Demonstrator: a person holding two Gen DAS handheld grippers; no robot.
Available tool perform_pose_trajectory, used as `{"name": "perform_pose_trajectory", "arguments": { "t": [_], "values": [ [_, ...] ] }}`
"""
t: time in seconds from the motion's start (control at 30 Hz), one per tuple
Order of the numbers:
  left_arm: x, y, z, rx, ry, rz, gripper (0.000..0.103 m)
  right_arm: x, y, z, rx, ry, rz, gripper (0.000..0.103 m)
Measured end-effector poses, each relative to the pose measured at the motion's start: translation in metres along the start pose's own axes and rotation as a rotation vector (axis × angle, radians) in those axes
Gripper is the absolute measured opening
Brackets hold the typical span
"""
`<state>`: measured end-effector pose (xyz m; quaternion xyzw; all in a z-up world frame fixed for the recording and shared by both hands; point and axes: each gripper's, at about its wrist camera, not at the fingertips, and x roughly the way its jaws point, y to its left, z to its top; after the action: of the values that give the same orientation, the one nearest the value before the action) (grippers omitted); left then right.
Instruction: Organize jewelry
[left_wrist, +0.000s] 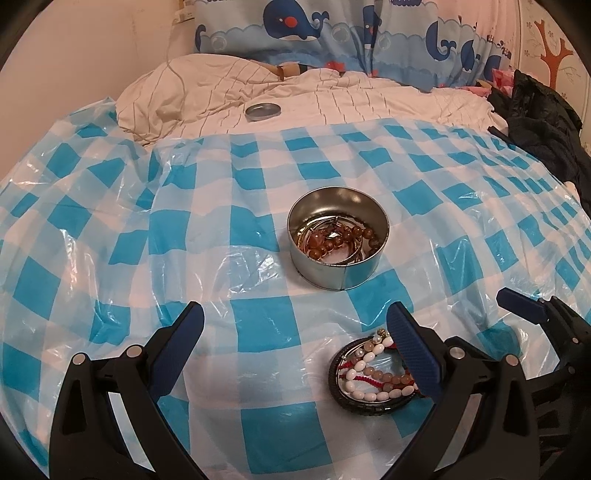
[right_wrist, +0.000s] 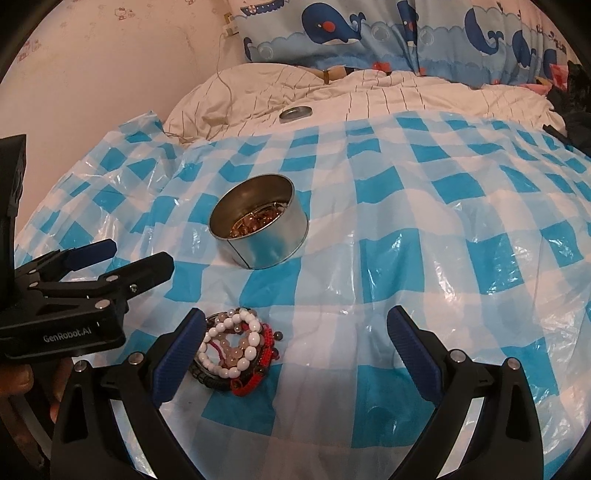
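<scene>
Both grippers are hanging spread wide with nothing in them, the left gripper (left_wrist: 295, 321) and right gripper (right_wrist: 295, 325) flanking the pile (right_wrist: 236, 350) of bracelets, which is lying just in front of the tin (left_wrist: 338, 236). I'd say pickup is starting: one must close on a strand. White, pink, red beads are tangling over a dark band.

Bed (left_wrist: 369, 96), checkered plastic sheet (left_wrist: 258, 325) (crinkled), open tin (left_wrist: 338, 236), bracelet pile (left_wrist: 373, 373), lid (left_wrist: 262, 111)

bracelet pile (left_wrist: 373, 373) partly behind left gripper finger (left_wrist: 413, 350), tin (right_wrist: 258, 225) contents half hidden by wall, dark clothing (left_wrist: 546, 122) cut off at edge
</scene>
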<state>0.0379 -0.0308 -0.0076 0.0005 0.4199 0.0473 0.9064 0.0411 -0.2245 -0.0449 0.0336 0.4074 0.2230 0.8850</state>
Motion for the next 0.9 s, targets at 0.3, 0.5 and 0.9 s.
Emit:
{"name": "perform_pose_trajectory", "arguments": {
  "t": [0.3,0.5,0.9],
  "values": [
    [0.0036,-0.0003,-0.0010,0.011,0.006,-0.001,0.095,0.0042,-0.0002,-0.0001,0.006,0.010,0.008,0.094],
    [0.0035,-0.0004,-0.0008,0.012,0.007,-0.003,0.095,0.0049,0.0001,0.0000,0.006,0.011,0.007,0.094],
    [0.0059,-0.0010,-0.0015,0.017,0.010,-0.002,0.095,0.0064,0.0002,-0.0002,0.007,0.014,0.008,0.094]
  ]
}}
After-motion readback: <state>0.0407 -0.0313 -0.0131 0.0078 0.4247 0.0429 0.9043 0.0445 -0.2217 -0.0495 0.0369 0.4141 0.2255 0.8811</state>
